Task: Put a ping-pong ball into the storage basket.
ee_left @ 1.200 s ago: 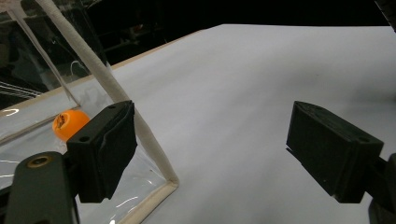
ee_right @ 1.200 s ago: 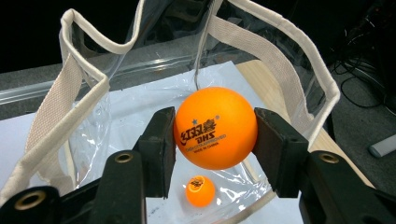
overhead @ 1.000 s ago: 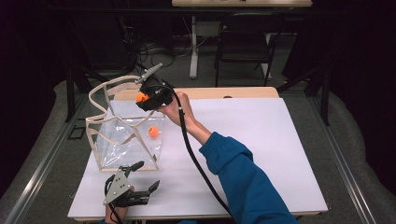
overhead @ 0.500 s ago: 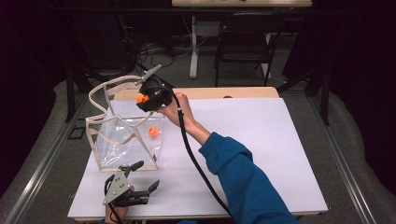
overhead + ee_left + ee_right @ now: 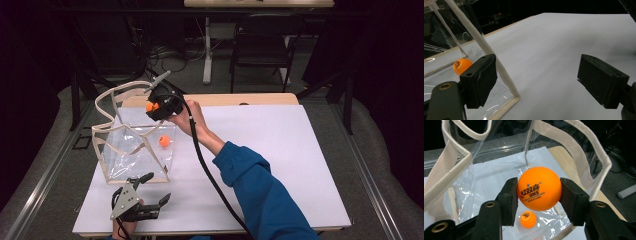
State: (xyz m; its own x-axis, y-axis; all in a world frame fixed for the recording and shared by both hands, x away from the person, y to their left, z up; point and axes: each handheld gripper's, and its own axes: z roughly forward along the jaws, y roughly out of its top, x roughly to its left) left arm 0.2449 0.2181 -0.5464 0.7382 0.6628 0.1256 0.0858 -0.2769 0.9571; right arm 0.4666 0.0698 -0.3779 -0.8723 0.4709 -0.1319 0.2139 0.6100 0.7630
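Nearest the table edge, the left gripper (image 5: pixel 152 192) is held wide and empty. Farther off, above the clear bag (image 5: pixel 130 160), a ball (image 5: pixel 539 188) is pinched across its middle by the right gripper (image 5: pixel 537 200); being light, smooth and thin-shelled, it is best gripped gently.

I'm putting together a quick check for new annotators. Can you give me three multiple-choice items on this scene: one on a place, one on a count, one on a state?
1. Where is the held ball?
A. Over the open top of the clear bag
B. On the white table
C. Under the chair

2. How many orange balls are there?
A. One
B. Two
C. Four

3. How do the left gripper jaws stand?
A. Closed on a strap
B. Closed on a ball
C. Apart, with nothing between

Key: 1 A, the right gripper view looks down into the bag; 2 B, a second ball lies inside; 3 C, bare table shows between them.
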